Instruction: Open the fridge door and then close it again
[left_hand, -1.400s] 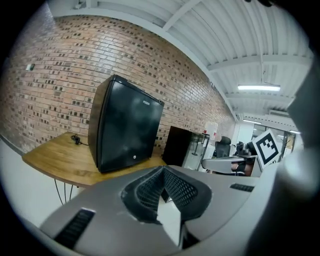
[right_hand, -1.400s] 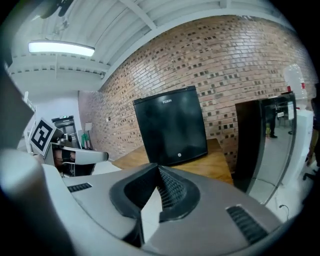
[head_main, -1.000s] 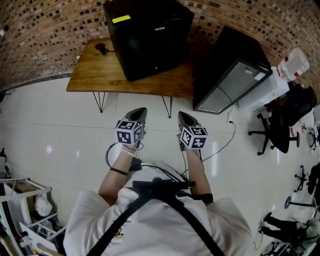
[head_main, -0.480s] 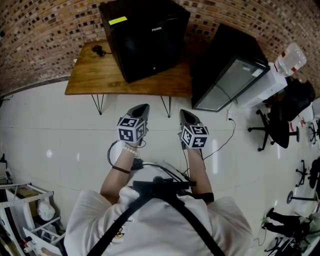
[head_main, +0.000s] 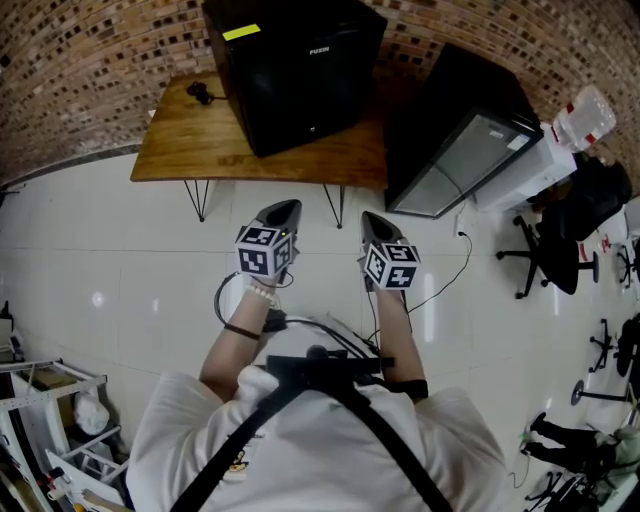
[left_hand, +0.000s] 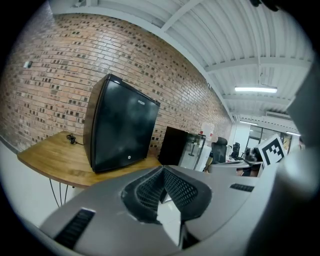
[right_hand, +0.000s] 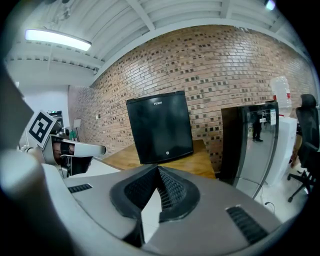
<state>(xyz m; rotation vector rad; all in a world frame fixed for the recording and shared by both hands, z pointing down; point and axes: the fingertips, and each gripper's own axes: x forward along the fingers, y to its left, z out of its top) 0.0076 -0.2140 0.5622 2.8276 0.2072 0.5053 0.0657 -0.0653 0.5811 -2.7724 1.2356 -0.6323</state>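
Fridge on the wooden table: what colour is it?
The fridge is black, seen best in the right gripper view.

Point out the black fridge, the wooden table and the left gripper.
black fridge (head_main: 300, 95), head view, on its front door.
wooden table (head_main: 195, 140), head view, on the bare top left of the fridge.
left gripper (head_main: 282, 209), head view, at its closed tips.

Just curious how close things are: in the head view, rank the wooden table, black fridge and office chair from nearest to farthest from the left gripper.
From the left gripper:
1. wooden table, just ahead of it.
2. black fridge, standing on that table, further back.
3. office chair, far off to the right.
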